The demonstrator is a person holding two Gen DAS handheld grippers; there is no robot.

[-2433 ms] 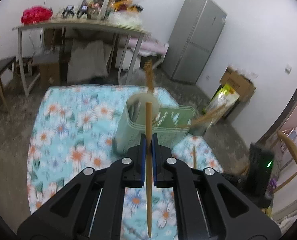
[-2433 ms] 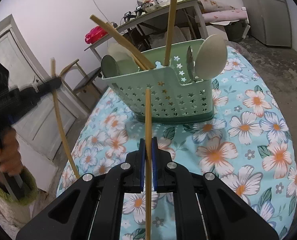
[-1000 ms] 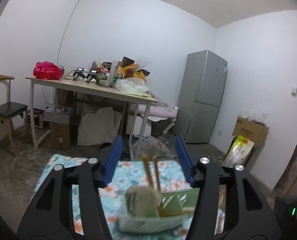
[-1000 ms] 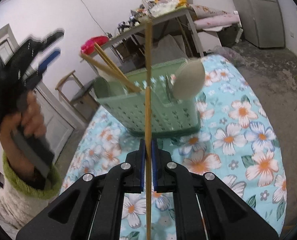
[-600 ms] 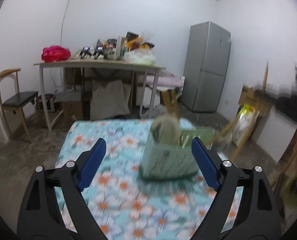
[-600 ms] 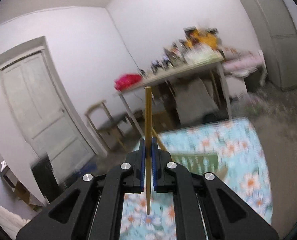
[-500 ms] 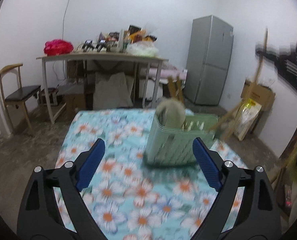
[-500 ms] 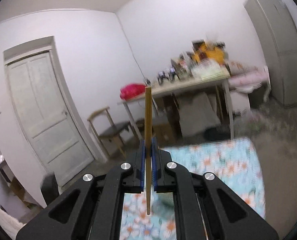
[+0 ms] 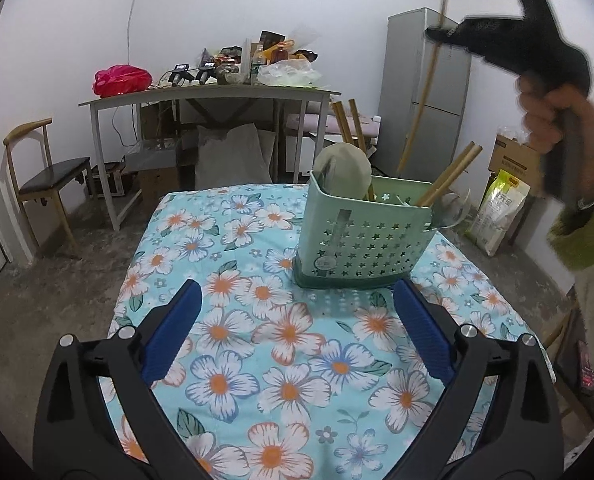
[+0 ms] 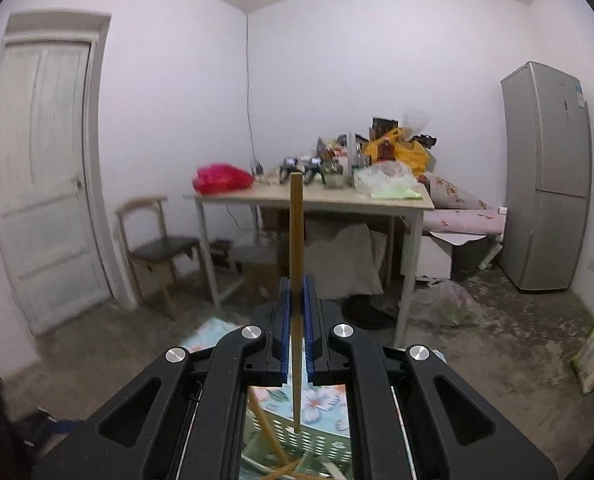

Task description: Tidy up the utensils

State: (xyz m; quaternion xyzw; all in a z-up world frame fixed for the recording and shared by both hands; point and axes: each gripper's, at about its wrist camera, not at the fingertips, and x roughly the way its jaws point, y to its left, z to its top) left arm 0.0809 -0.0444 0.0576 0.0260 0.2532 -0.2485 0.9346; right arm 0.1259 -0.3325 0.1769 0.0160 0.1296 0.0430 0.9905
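Note:
A green star-perforated utensil basket (image 9: 361, 248) stands on the flowered tablecloth (image 9: 257, 352), holding several wooden chopsticks (image 9: 449, 178) and a pale spoon (image 9: 343, 170). My left gripper (image 9: 295, 332) is open and empty, low in front of the basket. My right gripper (image 10: 296, 312) is shut on a wooden chopstick (image 10: 296, 264), held upright high above the basket (image 10: 309, 436). In the left wrist view the right gripper (image 9: 437, 34) shows at the upper right with that chopstick (image 9: 423, 100) hanging over the basket's far side.
A cluttered table (image 9: 217, 94), a chair (image 9: 45, 172), a grey fridge (image 9: 429, 92), a cardboard box (image 9: 513, 156) and a yellow bag (image 9: 499, 212) stand around the room. A white door (image 10: 45, 176) is at the left.
My left gripper let go of its chopstick into the basket, opened wide and drew back. My right gripper rose high above the basket with its chopstick upright.

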